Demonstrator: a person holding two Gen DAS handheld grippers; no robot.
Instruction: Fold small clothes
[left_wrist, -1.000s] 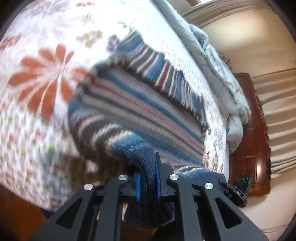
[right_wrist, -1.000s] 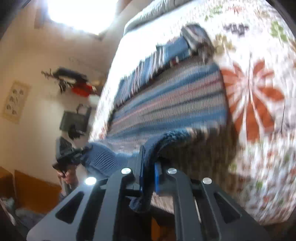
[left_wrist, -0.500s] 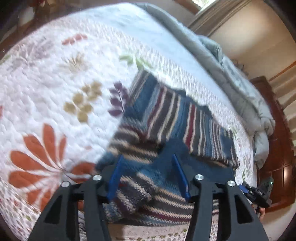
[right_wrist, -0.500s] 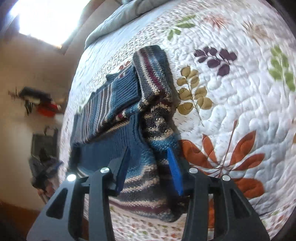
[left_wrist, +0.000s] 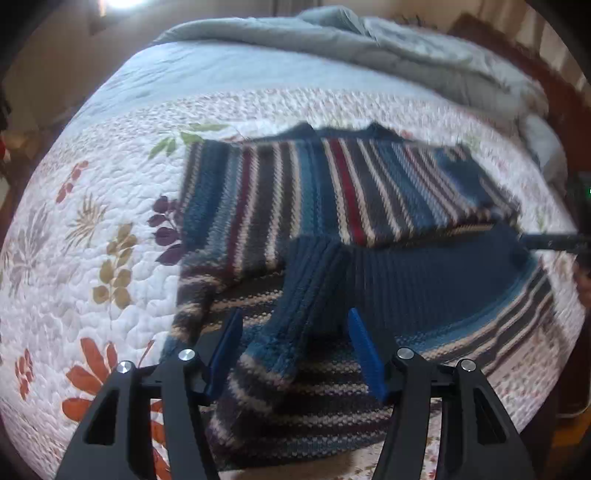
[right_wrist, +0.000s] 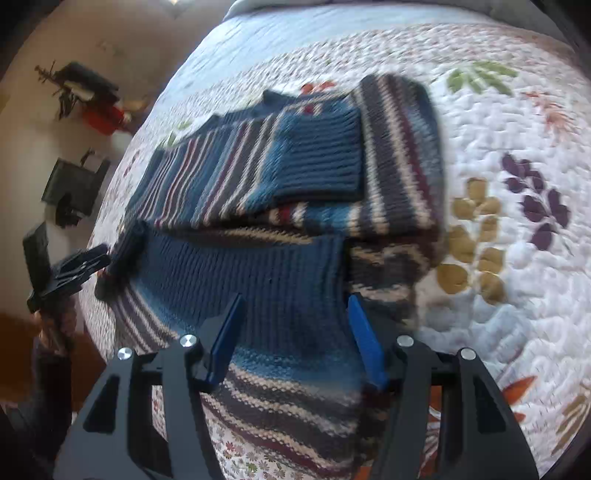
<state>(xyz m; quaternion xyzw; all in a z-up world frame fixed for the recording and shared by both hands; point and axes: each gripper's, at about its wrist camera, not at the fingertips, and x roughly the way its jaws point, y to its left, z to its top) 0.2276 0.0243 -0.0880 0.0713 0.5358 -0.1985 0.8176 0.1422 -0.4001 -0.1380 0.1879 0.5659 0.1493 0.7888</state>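
Note:
A small striped knit sweater (left_wrist: 332, 192) in blue, grey, cream and red lies partly folded on the floral quilt (left_wrist: 92, 240). Its dark blue ribbed hem (left_wrist: 424, 284) is turned up over the body. My left gripper (left_wrist: 293, 332) is open just above the near left part, with a sleeve (left_wrist: 295, 317) lying loose between its fingers. In the right wrist view the sweater (right_wrist: 258, 184) shows the folded hem (right_wrist: 266, 273) and a sleeve (right_wrist: 399, 155) folded across. My right gripper (right_wrist: 293, 325) is open and empty over the hem. The left gripper (right_wrist: 70, 273) shows at the far left there.
A grey duvet (left_wrist: 369, 40) is bunched at the head of the bed. A dark wooden headboard (left_wrist: 517, 55) stands at the far right. The bed's near edge runs just below both grippers. A wall with dark hung items (right_wrist: 81, 92) lies beyond the bed's left side.
Both grippers were shut on the sweater's hem and carried it up over the body. They opened, let it go, and have drawn back a little.

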